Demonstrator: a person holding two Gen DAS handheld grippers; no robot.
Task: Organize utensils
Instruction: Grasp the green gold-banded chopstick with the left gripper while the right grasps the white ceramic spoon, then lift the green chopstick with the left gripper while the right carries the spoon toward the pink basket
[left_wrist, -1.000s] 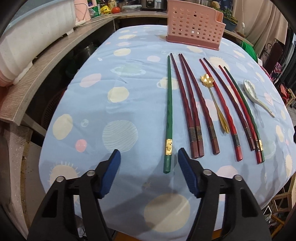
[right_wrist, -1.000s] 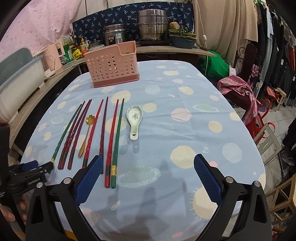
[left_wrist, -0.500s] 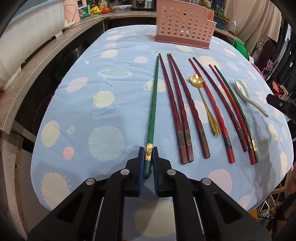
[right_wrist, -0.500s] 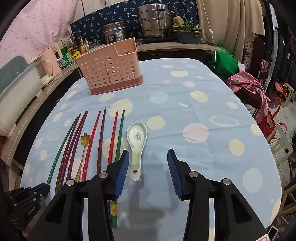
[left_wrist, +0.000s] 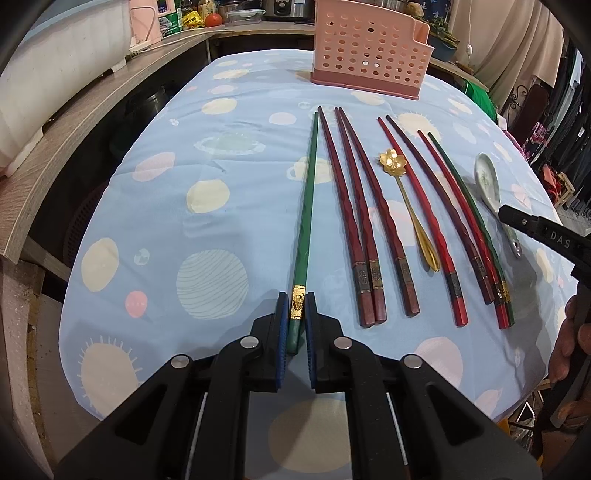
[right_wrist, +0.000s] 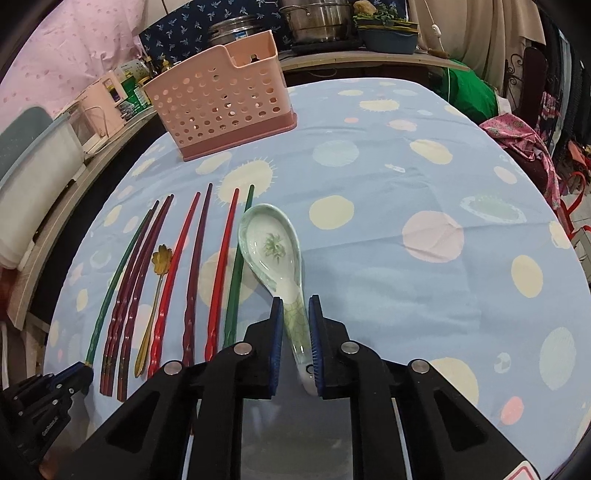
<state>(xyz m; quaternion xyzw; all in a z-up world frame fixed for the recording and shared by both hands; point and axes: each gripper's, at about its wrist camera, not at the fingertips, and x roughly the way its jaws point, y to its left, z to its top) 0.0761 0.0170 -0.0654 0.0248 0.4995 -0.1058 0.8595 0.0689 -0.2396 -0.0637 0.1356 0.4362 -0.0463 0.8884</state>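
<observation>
- Left gripper — closed on the butt end of the leftmost green chopstick, which is laid flat on the worktop.
- Right gripper — its jaws have just been closing; the handle of the china spoon is pinched between them.
- Remaining chopsticks and gold spoon — ranged in a row between.
- Pink basket — stood at the far edge.
</observation>
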